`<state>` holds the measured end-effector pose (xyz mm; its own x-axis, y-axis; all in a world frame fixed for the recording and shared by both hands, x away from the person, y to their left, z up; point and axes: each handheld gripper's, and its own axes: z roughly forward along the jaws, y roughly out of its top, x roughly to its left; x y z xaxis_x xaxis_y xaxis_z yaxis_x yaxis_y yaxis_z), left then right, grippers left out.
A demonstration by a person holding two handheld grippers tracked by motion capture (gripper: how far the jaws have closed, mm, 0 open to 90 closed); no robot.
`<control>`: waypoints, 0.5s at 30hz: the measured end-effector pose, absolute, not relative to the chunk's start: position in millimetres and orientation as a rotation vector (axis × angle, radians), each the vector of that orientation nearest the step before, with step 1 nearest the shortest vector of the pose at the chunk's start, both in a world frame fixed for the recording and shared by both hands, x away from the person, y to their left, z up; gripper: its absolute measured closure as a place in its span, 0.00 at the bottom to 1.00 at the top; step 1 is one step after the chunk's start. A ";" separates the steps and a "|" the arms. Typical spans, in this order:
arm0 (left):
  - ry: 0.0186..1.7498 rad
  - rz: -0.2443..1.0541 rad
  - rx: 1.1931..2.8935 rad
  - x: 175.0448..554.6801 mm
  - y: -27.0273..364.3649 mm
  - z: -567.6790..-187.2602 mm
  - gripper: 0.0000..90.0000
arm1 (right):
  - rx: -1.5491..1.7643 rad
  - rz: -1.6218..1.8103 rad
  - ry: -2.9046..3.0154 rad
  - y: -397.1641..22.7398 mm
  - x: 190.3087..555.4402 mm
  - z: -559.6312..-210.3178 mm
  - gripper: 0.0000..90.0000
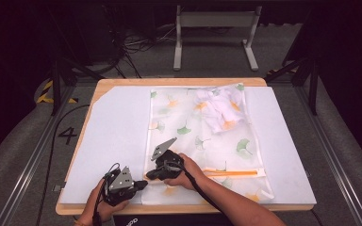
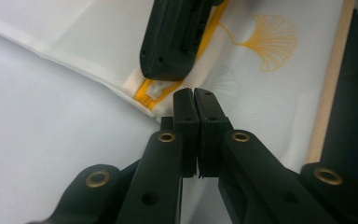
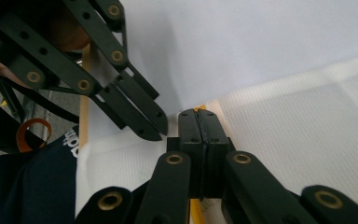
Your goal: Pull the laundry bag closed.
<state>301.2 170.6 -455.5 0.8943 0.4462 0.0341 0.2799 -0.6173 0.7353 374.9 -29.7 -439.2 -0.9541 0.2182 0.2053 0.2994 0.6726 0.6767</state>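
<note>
— Nearest item?

— Left hand-held gripper (image 1: pixel 141 185), one of two, at the near-left corner of the mesh bag (image 1: pixel 202 141). Its jaws are pressed together; in the left gripper view its tips lie on the bag's corner fabric, but I cannot tell whether any cloth is caught between them.

— Second item?

— Right hand-held gripper (image 1: pixel 150 176), just beside the first, tips nearly touching it. Its jaws are fully closed over the end of the orange zipper (image 1: pixel 231 173); in the right gripper view (image 3: pixel 199 122) a sliver of orange shows at the tips.

— Count the rest.

— One mesh bag printed with ginkgo leaves, lying flat on one white mat (image 1: pixel 113 141). One bundle of white cloth (image 1: pixel 217 108) inside the bag, at its far end. One zipper, running along the near end.

— Edges and room?

— Bag's near edge sits close to the worktop (image 1: pixel 122 83) front edge. Mat lies bare to the left of the bag, with a narrower bare strip to its right.
</note>
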 end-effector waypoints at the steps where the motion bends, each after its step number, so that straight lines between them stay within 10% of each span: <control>1: 0.513 0.284 2.278 301.6 169.6 -455.6 0.99 | -0.434 -1.159 -2.767 -30.1 375.0 -437.4 1.00; 15: 0.512 0.252 2.254 304.9 175.8 -458.8 1.00 | -0.472 -1.154 -2.754 -29.6 374.9 -442.2 0.92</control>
<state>304.9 175.8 -458.8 0.8984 0.4388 0.0162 0.2810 -0.6030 0.7466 374.9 -29.6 -442.2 -0.9444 0.2383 0.2267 0.3288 0.6609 0.6747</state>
